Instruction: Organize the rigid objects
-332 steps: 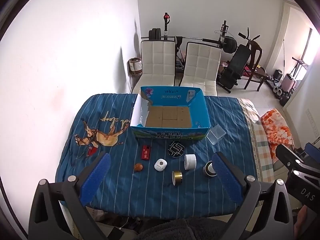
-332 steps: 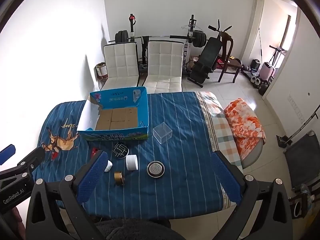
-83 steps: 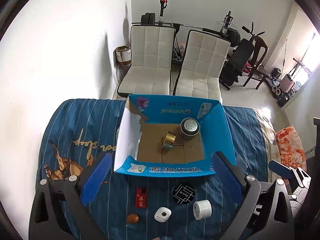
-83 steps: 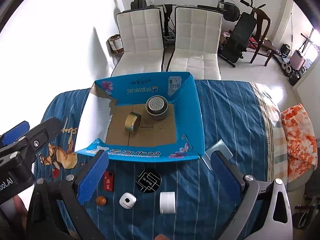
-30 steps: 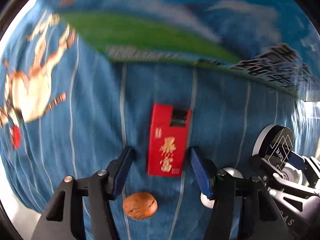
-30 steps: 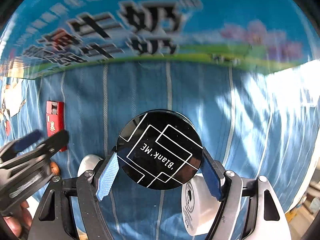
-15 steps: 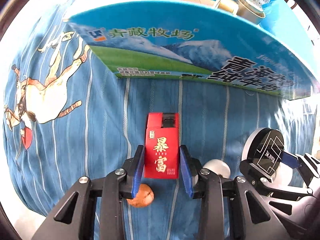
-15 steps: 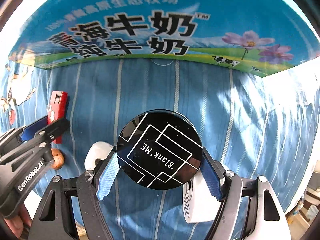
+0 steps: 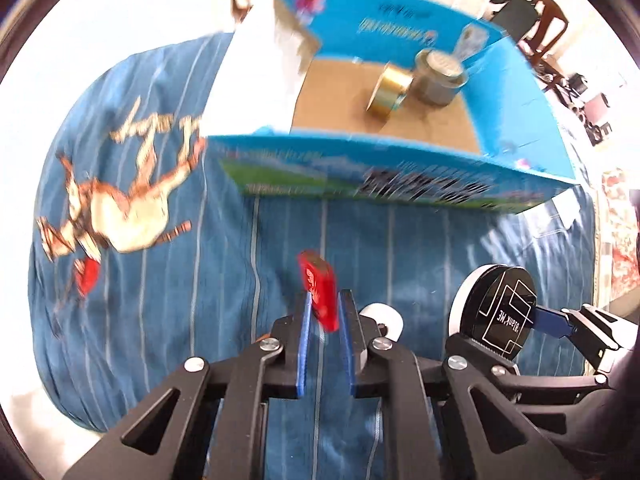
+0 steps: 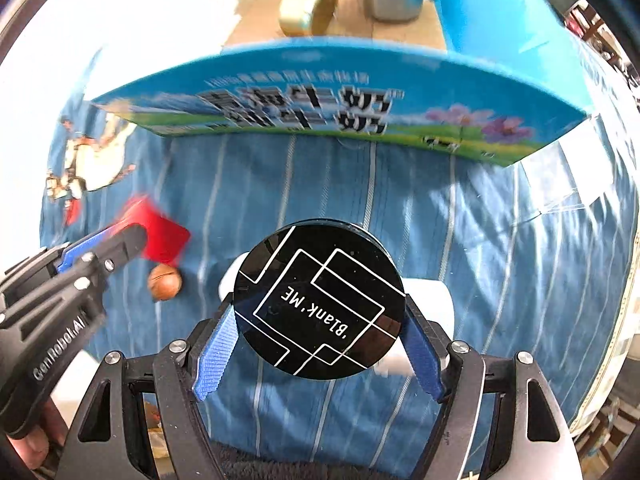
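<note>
Two items sit in the box — left hand-held gripper grasps the red pack, right hand-held gripper the black disc; nut remains on the bed.

Left gripper: jaws clamped on small red rectangular box | Right gripper: jaws clamped on round black disc
</note>
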A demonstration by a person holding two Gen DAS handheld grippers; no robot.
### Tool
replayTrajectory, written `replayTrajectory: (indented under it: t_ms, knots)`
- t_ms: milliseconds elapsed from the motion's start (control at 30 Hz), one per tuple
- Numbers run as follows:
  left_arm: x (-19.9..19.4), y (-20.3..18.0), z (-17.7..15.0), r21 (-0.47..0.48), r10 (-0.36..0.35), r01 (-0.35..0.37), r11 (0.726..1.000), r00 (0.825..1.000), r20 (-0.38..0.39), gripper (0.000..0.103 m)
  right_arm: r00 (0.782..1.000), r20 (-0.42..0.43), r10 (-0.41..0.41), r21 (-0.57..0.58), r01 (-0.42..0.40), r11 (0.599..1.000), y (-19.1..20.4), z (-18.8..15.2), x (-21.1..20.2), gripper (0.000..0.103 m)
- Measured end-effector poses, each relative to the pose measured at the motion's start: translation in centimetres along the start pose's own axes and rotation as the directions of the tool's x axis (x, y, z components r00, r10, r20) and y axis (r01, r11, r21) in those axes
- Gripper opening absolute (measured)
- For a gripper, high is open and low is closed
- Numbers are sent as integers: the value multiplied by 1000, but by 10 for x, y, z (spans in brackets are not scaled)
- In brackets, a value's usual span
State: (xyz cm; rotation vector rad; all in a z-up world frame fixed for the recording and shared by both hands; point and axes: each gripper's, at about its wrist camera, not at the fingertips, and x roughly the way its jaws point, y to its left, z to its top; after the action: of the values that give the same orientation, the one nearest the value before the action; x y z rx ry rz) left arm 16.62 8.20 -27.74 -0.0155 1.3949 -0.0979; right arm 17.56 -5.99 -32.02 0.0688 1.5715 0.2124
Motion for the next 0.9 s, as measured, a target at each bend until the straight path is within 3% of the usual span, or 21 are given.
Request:
replayTrajectory:
  t_ms: [200,300,433,533,633,700,900]
  knots:
    - [-12,-3,17,-33,-44,45,998,999,9,11,998,51,37,-7,-37,999,-10,-10,-40,78]
    - [-35,-8,33,-42,-80,83,996,995,62,11,995,78,57,7,-57,998,-24,-12,-62,78]
    - [-70,-20,71,-11,-117,120,993,983,143,11,985,142,99,39,-105,994,-37,-4,-92,78]
    - [-74,-25,112,18,-113,112,994,976,185,12,973,204,108,64,-124,990,-44,20,-122,78]
    - [-53,-27,149,29,-118,115,993,978,171,12,973,220,70,102,-94,990,-52,60,-121,78]
    - [-25,-23,170,22,-112,111,994,985,132,12,981,187,50,131,-76,989,-60,87,-102,78]
    - [71,-13,212,-14,-96,95,995,994,-50,12,999,51,-11,190,1,982,-81,146,-18,78]
